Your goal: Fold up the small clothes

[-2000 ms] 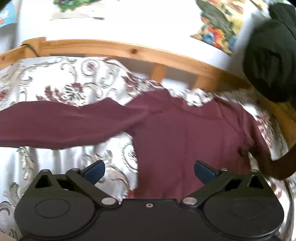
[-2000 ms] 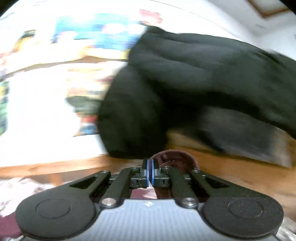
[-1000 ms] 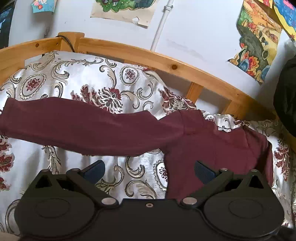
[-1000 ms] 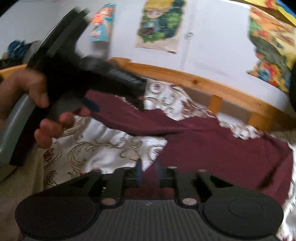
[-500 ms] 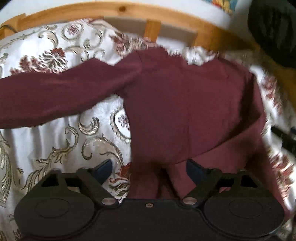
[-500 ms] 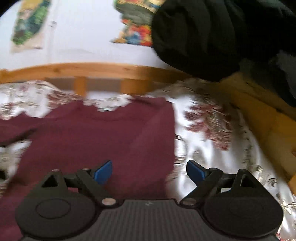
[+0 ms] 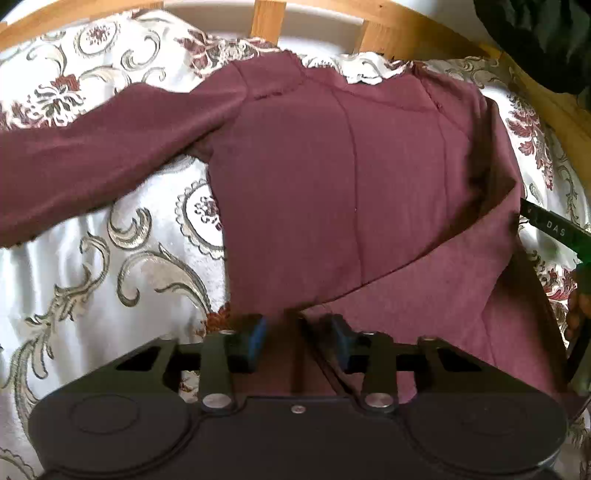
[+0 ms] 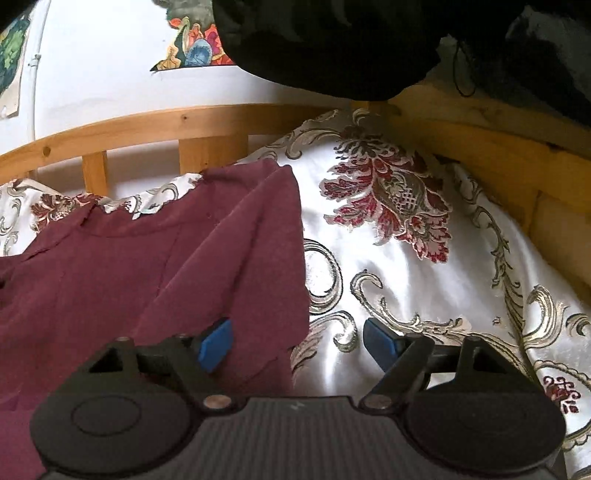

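A maroon long-sleeved top lies on a patterned white bedspread. Its left sleeve stretches out to the left. Its right sleeve is folded diagonally across the body toward the hem. My left gripper sits low over the hem, its jaws partly closed around a fold of the cloth with a gap still showing. In the right wrist view the top fills the left side. My right gripper is open, straddling the top's right edge.
A wooden bed rail runs along the back and right. A black garment hangs over the rail at the upper right. Posters hang on the white wall. The right gripper's body shows at the right edge.
My right gripper let go of the right sleeve, which now lies folded across the body, and opened. My left gripper came down to the hem and its jaws have narrowed.
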Demonstrator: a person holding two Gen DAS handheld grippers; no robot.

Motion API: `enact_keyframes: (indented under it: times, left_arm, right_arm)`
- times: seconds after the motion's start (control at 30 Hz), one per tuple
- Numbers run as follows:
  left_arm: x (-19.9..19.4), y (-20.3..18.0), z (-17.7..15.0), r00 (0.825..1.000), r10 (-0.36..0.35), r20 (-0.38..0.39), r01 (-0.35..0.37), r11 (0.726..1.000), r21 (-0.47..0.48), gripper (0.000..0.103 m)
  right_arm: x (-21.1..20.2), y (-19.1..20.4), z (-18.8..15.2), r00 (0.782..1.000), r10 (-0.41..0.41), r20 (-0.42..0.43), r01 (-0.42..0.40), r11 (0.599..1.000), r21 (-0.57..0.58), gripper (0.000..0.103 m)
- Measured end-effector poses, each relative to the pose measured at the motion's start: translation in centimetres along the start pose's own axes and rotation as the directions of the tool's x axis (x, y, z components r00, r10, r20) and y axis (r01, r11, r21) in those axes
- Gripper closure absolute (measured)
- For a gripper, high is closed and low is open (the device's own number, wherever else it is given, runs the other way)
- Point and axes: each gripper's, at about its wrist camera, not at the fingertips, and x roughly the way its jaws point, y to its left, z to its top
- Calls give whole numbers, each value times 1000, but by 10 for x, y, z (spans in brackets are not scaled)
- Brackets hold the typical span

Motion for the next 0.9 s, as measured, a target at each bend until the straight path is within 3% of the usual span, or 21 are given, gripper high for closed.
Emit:
enact_keyframes:
  times: [0.2, 0.33, 0.47, 0.53, 0.57, 0.63, 0.67, 0.7, 0.9]
  left_arm:
    - [-4, -5, -2, 998, -45, 41, 44, 999, 20, 101]
    - [-9, -9, -3, 996, -49, 70, 46, 998, 38, 103]
    - [-24, 6, -3, 990, -12, 144, 21, 998, -66, 103]
    - [-28, 16, -4, 987, 41, 156, -21, 991, -128, 103]
    - [-29, 21, -4, 987, 61, 147, -38, 987, -155, 103]
    - [-27, 29, -6, 993, 59, 103, -37, 979, -200, 103]
    - [-24, 30, -7, 995, 53, 80, -36, 977, -211, 103]
    - [-23, 30, -8, 996, 51, 67, -36, 977, -209, 103]
    - [-23, 23, -8, 997, 23, 69, -12, 987, -158, 103]
  right_arm:
    - [9, 2, -3, 1000, 22, -4, -22, 1000, -12, 27]
    - [20, 1, -2, 1000, 25, 1, -25, 1000, 9, 28]
    - [27, -3, 1, 1000, 30, -2, -30, 999, 42, 27]
    - [29, -4, 2, 1000, 29, -2, -29, 998, 48, 29]
    - [29, -4, 2, 1000, 27, -1, -26, 998, 49, 36]
    - [31, -7, 4, 1000, 30, -7, -30, 998, 59, 63]
    - [31, -9, 5, 999, 42, -16, -41, 996, 74, 84]
    - [31, -10, 7, 998, 52, -23, -50, 995, 90, 91]
    - [19, -9, 21, 1000, -5, 1, 5, 999, 54, 94]
